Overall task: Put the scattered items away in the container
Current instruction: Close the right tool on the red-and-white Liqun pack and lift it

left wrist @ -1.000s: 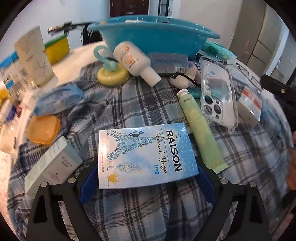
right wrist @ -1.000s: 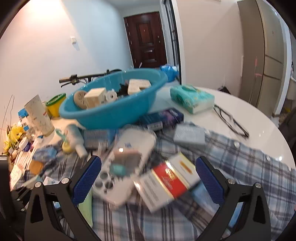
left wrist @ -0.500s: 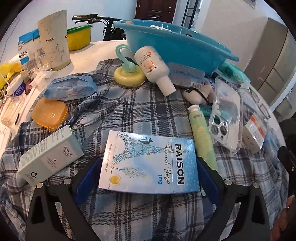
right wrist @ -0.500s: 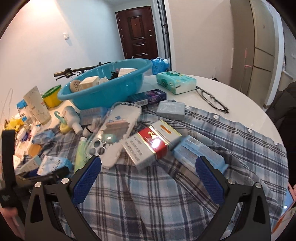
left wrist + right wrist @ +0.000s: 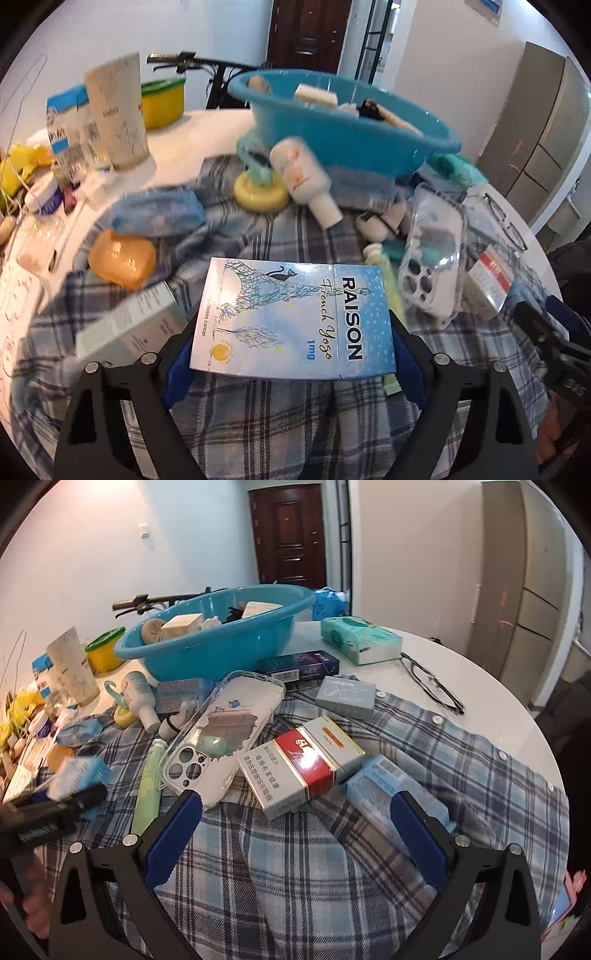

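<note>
Left gripper [image 5: 293, 356]: blue pads flank the flat light-blue RAISON carton [image 5: 293, 317], jaws closing on its two short ends, carton raised above the blue-grey plaid cloth [image 5: 258, 417]; round turquoise plastic basin [image 5: 343, 129] sits beyond, already part filled with small boxes; right gripper [image 5: 293, 836]: jaws wide apart and empty, hovering over the cloth just short of the red-and-white cigarette pack [image 5: 299, 766]; clear phone case [image 5: 225, 731] lies beside the pack.
</note>
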Demonstrator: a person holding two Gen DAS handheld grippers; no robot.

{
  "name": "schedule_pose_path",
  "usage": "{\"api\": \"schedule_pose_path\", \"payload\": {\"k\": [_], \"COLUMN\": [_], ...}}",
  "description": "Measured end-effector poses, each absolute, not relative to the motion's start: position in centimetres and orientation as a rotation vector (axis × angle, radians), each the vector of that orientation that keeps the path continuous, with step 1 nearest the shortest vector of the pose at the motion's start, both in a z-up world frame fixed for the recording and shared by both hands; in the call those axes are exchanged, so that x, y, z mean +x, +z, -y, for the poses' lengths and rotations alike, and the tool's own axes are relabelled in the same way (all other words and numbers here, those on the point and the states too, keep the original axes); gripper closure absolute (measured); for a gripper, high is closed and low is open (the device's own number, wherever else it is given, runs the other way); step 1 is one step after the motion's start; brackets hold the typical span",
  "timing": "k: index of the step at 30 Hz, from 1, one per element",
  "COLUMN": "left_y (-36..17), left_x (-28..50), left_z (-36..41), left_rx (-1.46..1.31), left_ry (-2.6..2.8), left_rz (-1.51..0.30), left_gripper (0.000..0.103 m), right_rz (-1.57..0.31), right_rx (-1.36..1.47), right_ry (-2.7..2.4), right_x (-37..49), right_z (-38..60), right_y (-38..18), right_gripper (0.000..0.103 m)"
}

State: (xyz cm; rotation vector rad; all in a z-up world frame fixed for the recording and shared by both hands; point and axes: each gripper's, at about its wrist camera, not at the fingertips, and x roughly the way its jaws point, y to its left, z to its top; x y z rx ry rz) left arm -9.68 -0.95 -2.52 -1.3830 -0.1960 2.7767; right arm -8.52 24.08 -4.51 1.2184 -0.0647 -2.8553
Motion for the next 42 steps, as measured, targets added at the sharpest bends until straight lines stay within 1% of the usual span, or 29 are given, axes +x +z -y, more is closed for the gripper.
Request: {"api": "schedule_pose_path", "payload": {"k": [4,6,8,9,11,21,26,31,32,33,38,42], "left_y": [-1.6,-1.5,-1.4,-1.4,-1.4,-1.7,-1.4,-1.2,-1.2,-1.3,-1.8,-1.6], "left_x": [-9.3,-9.2,-9.3,-9.4,-9.6,-9.7,-9.8,-9.6,-9.6,-9.6,-9.5,-8.9], "left_z": [0.2,0.0,0.1,0.4,0.5,-0.1,-0.8,-1.0,-1.1,-1.0,-1.0,-1.2], "left_rx": [-1.333,-1.299,-1.292,-1.295,-1.302,-1.316,-1.304,-1.300,-1.305,-1.308,-1.334,-1.292], "left_ry": [2.802,2.791,2.789,2.792,2.772,2.768,2.760,2.756,2.755,2.755,2.742,2.749], "left_rz": [0.168,0.159,0.162,0.177,0.199,0.176,0.140,0.128,0.127,0.126,0.128,0.123], "left_gripper": [0.013,0.013,0.013,0.013,0.013,0.013,0.013,0.013,0.013,0.013,0.013,0.013], "right_rz": [-0.011,-0.132,-0.281,-0.328,-0.373,-0.309,-0.394,-0.246,-0.219,-0.193,-0.150,-0.101], "right_rx": [1.235,1.262,1.220,1.209,1.274,1.353,1.343,1.396,1.394,1.392,1.325,1.293], "right_ry": [-2.774,-2.770,-2.801,-2.778,-2.730,-2.589,-2.586,-2.527,-2.525,-2.529,-2.598,-2.666], "right_x": [-10.0,-10.8,-11.2,-11.5,-12.4,-14.7,-15.7,-17.0,-17.0,-16.8,-15.2,-13.9], "right_z": [-24.0,-23.7,-23.3,-23.2,-23.3,-23.7,-23.3,-24.7,-24.8,-25.0,-25.2,-24.7], "right_y": [-4.9,-5.2,-5.1,-5.3,-6.0,-7.2,-8.1,-8.8,-8.7,-8.6,-7.0,-5.5], "right_gripper": [0.002,0.002,0.002,0.002,0.002,0.002,0.002,0.002,0.009,0.012,0.012,0.012]}}
